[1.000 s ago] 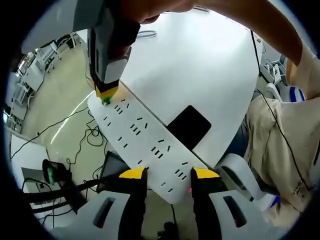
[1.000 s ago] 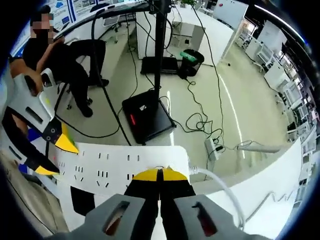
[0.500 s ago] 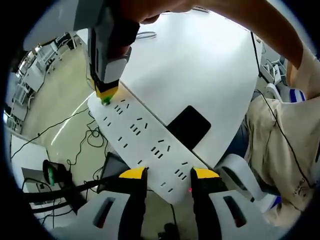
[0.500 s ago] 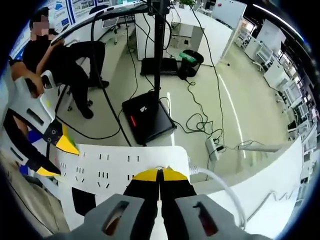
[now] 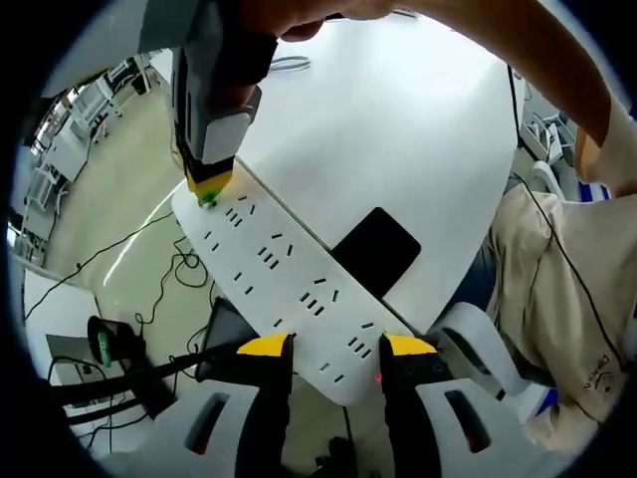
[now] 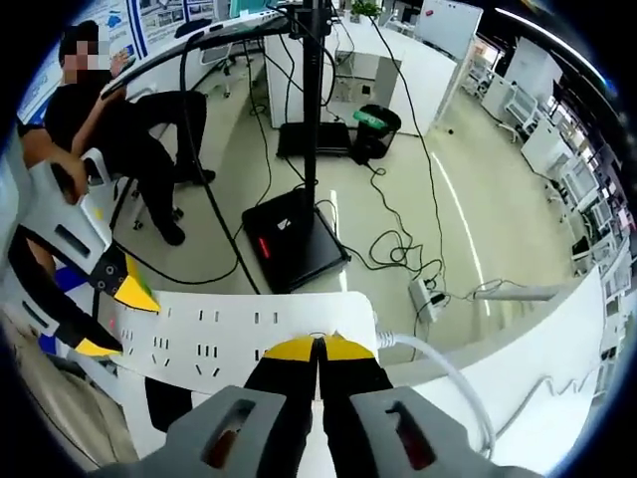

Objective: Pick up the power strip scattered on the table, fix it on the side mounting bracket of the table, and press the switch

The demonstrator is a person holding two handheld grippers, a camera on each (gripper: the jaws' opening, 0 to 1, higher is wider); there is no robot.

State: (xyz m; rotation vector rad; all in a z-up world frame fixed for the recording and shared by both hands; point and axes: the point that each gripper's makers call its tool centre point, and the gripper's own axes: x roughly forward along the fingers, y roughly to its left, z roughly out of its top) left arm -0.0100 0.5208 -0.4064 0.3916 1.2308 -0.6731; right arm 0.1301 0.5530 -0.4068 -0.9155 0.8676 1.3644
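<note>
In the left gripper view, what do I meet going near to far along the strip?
Left hand-held gripper around the near end, power strip, black bracket beside it, then the right hand-held gripper at the far end.

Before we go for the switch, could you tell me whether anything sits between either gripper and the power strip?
Nothing visible does. The left gripper has its jaws on either side of one end of the power strip, and the right gripper, jaws shut, presses on the opposite end near the white cable.
</note>
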